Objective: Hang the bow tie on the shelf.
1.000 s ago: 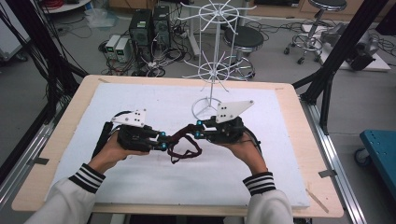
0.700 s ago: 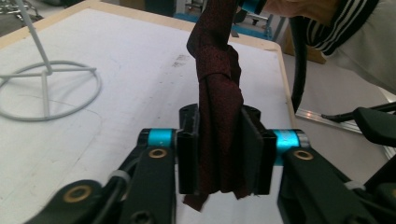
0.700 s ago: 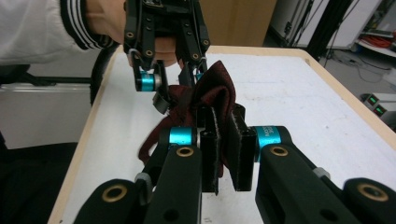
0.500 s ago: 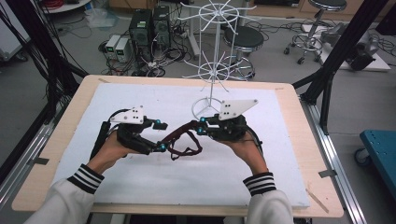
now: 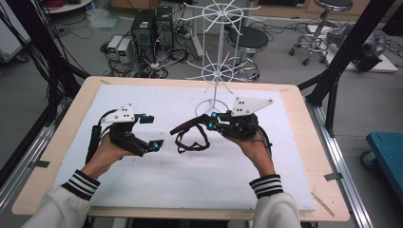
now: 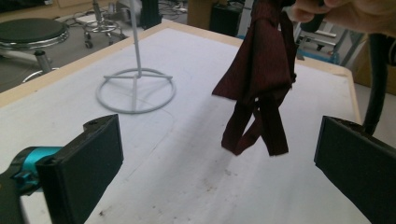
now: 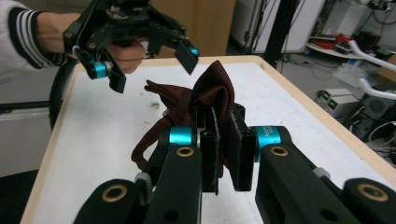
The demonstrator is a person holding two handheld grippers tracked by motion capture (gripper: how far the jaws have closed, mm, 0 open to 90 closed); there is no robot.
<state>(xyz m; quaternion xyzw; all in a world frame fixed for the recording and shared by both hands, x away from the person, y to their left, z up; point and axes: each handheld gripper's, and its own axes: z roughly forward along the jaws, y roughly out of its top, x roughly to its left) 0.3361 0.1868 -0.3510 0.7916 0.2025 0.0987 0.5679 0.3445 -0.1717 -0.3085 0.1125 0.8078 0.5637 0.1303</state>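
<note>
The right gripper (image 7: 223, 154) has its fingers (image 7: 210, 149) pinched tight on a fold of the dark red necktie (image 7: 205, 100), the cloth bunched up above the pads and a loop trailing off below; in the high view the same right gripper (image 5: 212, 122) holds the necktie (image 5: 190, 135) lifted, its loose end hanging down toward the white mat (image 5: 266, 171) in a slack loop. The left gripper (image 5: 149, 130) has just been opening, and its fingers (image 6: 86, 163) now stand wide with nothing between them — in the left gripper view the necktie (image 6: 261, 88) hangs well ahead of the pads, apart from them, held from above by the other hand. In the right gripper view the left gripper (image 7: 149, 60) hovers spread beyond the cloth. Just behind the right gripper stands the white wire rack (image 5: 216, 71), its ring base (image 6: 135, 88) resting on the mat that covers the table (image 5: 62, 137); its prongs are bare. By my judgement the work is hanging the tie on that rack: the tie is picked up and passed to one hand, which is done, while carrying it up to a prong and draping it there is not yet begun.
</note>
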